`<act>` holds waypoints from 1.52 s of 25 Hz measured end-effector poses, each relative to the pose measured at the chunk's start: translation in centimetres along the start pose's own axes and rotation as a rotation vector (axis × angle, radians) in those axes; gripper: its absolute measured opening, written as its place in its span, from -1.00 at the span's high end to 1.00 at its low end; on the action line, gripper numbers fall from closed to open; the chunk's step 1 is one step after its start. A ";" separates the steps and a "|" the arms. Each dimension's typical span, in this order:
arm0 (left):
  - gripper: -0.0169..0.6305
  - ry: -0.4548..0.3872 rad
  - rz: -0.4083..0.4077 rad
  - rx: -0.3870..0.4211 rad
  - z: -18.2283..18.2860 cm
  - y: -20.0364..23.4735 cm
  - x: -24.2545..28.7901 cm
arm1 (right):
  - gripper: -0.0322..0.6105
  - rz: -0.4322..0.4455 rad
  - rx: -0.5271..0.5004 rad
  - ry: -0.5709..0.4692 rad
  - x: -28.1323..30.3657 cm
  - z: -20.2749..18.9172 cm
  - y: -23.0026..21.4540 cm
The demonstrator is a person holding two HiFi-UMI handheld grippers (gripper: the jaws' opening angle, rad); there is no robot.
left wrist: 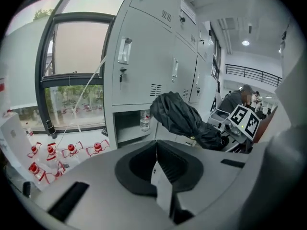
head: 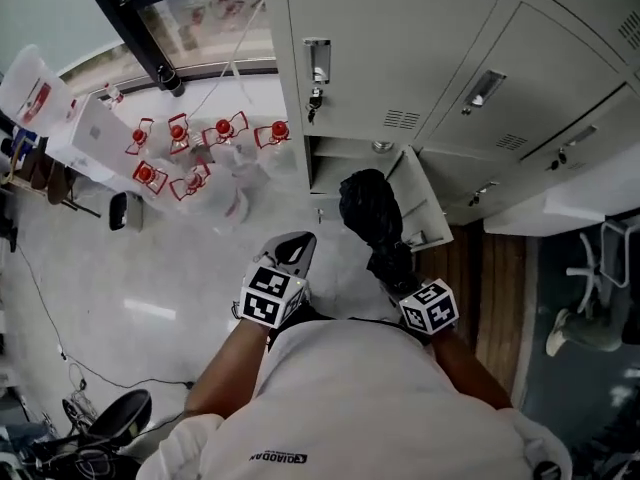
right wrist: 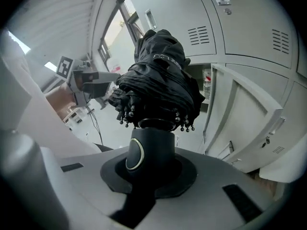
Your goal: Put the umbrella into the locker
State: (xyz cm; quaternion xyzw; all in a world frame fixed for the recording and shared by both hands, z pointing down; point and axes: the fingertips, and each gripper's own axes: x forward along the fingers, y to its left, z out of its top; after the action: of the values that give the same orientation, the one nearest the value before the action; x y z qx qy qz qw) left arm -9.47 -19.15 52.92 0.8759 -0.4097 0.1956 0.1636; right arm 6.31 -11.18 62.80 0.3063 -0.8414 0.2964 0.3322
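Observation:
A folded black umbrella (head: 372,218) sticks up out of my right gripper (head: 396,270), which is shut on its round black handle (right wrist: 149,152). In the right gripper view the umbrella's bunched canopy (right wrist: 160,80) fills the middle, just in front of the open locker compartment (right wrist: 201,75). That compartment (head: 340,163) is in the bottom row, its door (head: 420,203) swung out to the right, and a clear bottle (left wrist: 145,120) stands inside. My left gripper (head: 290,253) hangs left of the umbrella, jaws together with nothing between them (left wrist: 156,164).
Grey lockers (head: 400,48) with shut doors fill the wall above and to the right. Several plastic bottles with red caps (head: 200,153) stand on the floor by the window at left. A white chair (head: 590,308) is at the right and cables (head: 100,418) lie at lower left.

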 end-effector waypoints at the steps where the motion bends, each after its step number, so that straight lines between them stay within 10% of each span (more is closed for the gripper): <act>1: 0.90 0.001 -0.011 0.001 0.0 1.5 0.0 | 0.65 -0.021 0.019 0.007 1.1 0.3 0.1; 19: 0.90 0.031 -0.218 0.052 -0.9 8.5 1.0 | 0.65 -0.165 0.205 -0.023 6.7 4.0 3.2; 38: 0.90 0.063 -0.122 -0.006 -3.0 12.2 -0.1 | 0.65 -0.162 0.371 0.105 14.2 4.6 -3.4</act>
State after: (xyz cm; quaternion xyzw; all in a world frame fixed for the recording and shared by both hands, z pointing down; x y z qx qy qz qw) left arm -19.65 -25.19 57.00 0.8921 -0.3508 0.2116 0.1905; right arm -1.39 -21.13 71.59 0.4130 -0.7265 0.4342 0.3363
